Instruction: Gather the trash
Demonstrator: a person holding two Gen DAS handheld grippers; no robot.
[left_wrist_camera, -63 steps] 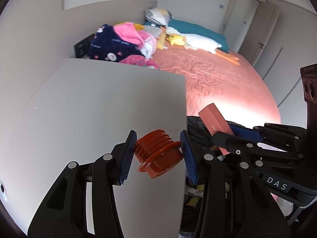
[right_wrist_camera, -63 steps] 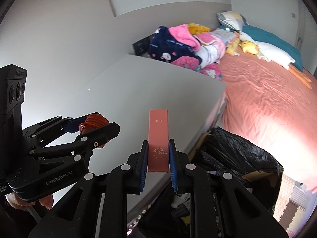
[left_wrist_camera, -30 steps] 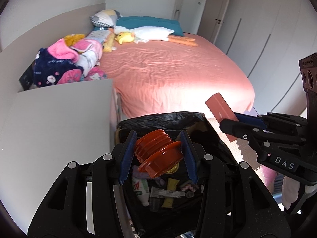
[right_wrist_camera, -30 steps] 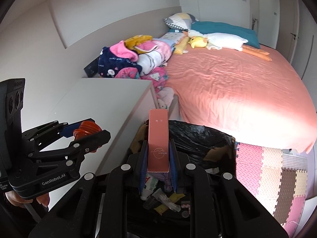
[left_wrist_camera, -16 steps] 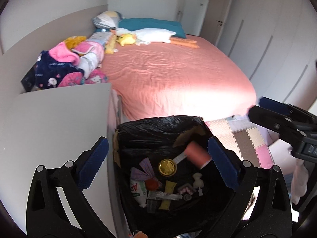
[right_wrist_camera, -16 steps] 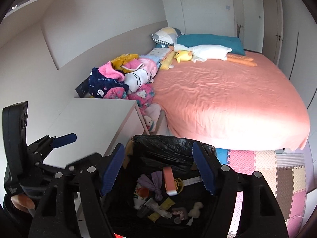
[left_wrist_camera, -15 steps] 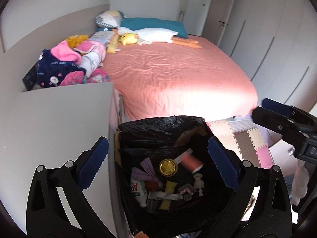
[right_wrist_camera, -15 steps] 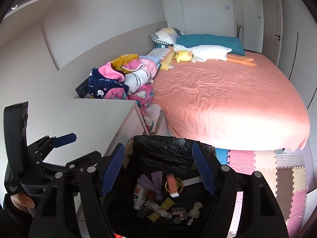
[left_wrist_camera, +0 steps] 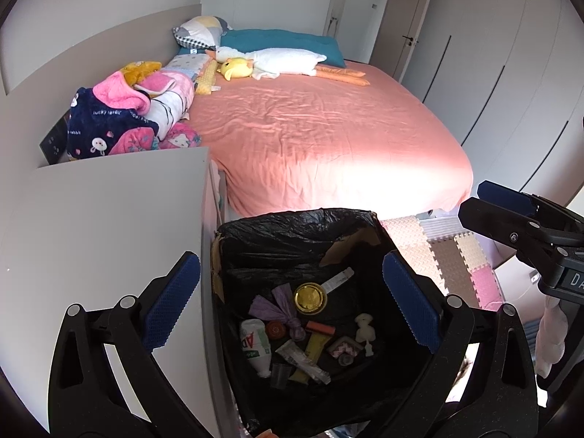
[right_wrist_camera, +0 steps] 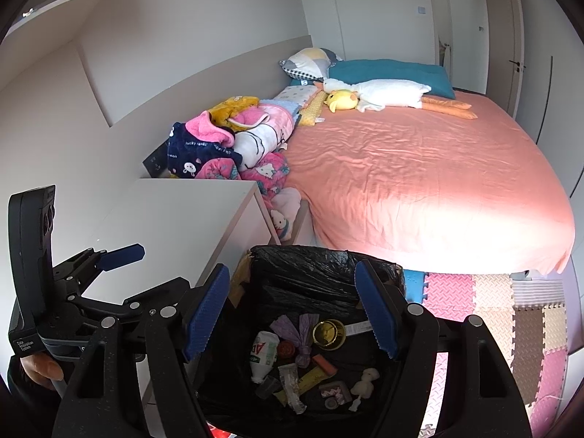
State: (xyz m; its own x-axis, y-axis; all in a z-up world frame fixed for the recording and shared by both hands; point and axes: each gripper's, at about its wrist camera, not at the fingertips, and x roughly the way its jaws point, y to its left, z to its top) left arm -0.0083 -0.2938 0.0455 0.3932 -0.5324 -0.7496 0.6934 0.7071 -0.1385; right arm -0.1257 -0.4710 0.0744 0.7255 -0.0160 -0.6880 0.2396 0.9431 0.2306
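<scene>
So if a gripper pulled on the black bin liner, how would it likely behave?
The black bin liner looks thin and crinkled, so probably floppy and light. Its glossy film may slip between pads. Trash like the white bottle rests inside, so tugging could shift it.

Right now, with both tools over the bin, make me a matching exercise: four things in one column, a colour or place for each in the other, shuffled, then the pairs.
Things:
1. bin liner
2. white bottle
3. gold lid
4. duck toy

Places or colours:
A. on the bed, by the pillows
B. black
C. in the bin, beside the purple wrapper
D. in the bin, left side, lying down

Pairs: 1-B, 2-D, 3-C, 4-A
</scene>
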